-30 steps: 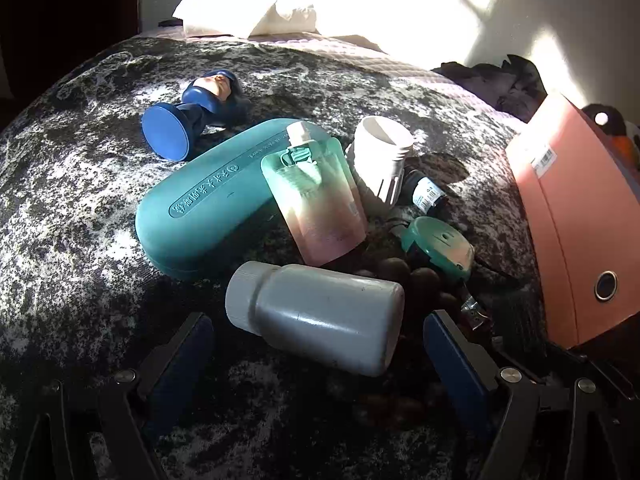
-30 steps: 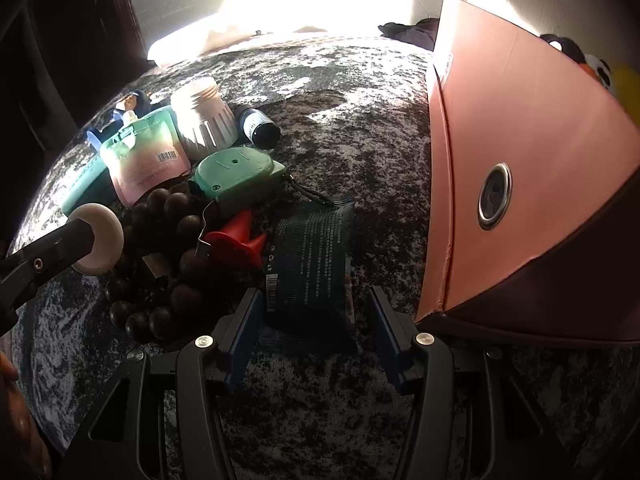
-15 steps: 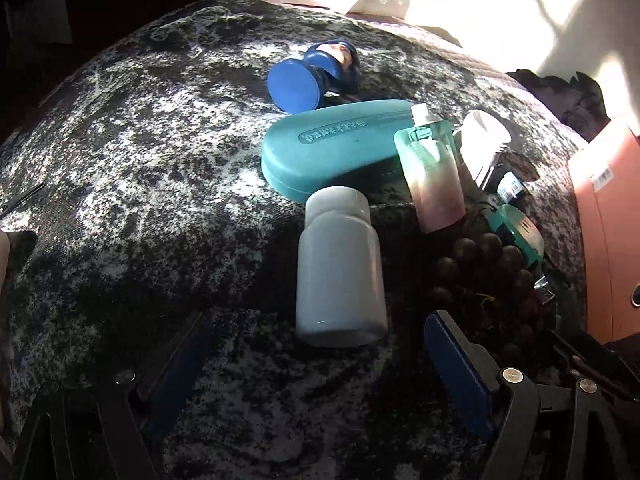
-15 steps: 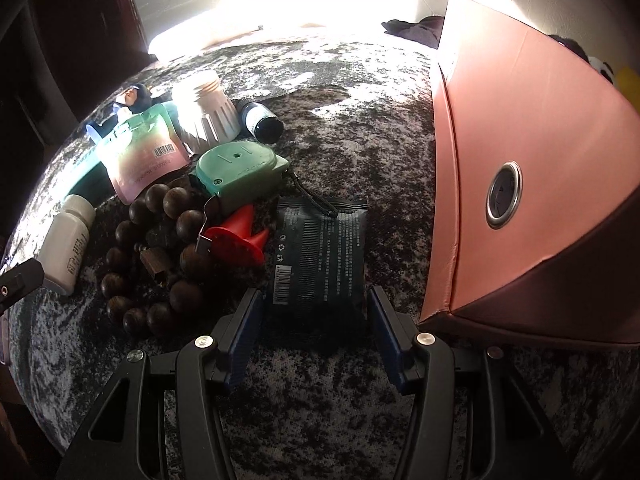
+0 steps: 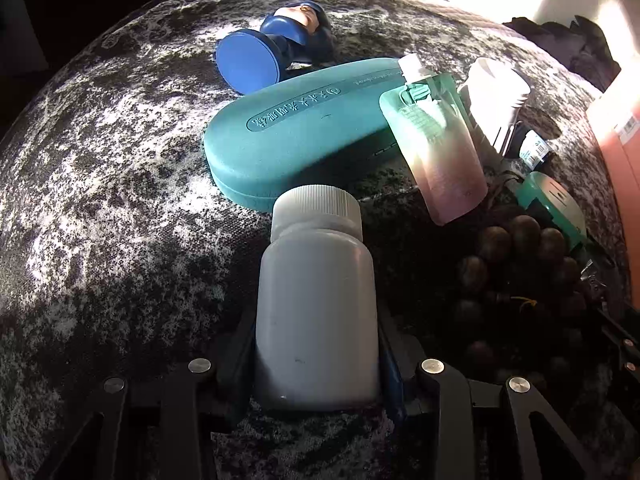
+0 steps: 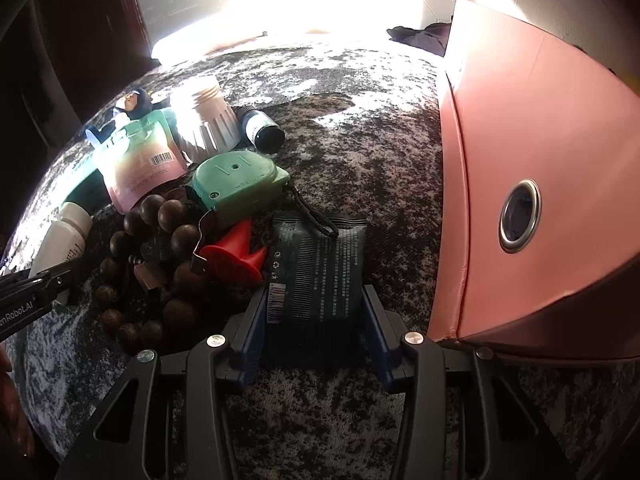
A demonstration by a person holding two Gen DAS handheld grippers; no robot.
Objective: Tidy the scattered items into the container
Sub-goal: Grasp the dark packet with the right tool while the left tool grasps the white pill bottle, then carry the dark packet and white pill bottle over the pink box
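A white plastic bottle (image 5: 316, 304) lies on the mottled dark bedspread, cap pointing away, and my left gripper (image 5: 316, 356) is shut on its base. The right wrist view shows the same bottle (image 6: 64, 236) at far left. A dark packet (image 6: 320, 272) lies flat, and my right gripper (image 6: 316, 320) is shut on its near end, with both pads against its sides. The pink box (image 6: 540, 152) stands just right of the packet, its open top hidden.
Past the bottle lie a teal case (image 5: 304, 136), a blue figurine (image 5: 276, 48), a pouch (image 5: 440, 152) and a white jar (image 5: 496, 96). Wooden beads (image 6: 160, 240), a red cone (image 6: 236, 252), a green tape measure (image 6: 236, 184) and a small dark bottle (image 6: 264, 128) crowd the packet's left.
The left gripper swung round until the bottle lay lengthwise between its fingers, then shut on it. The right gripper edged forward and its jaws narrowed onto the packet.
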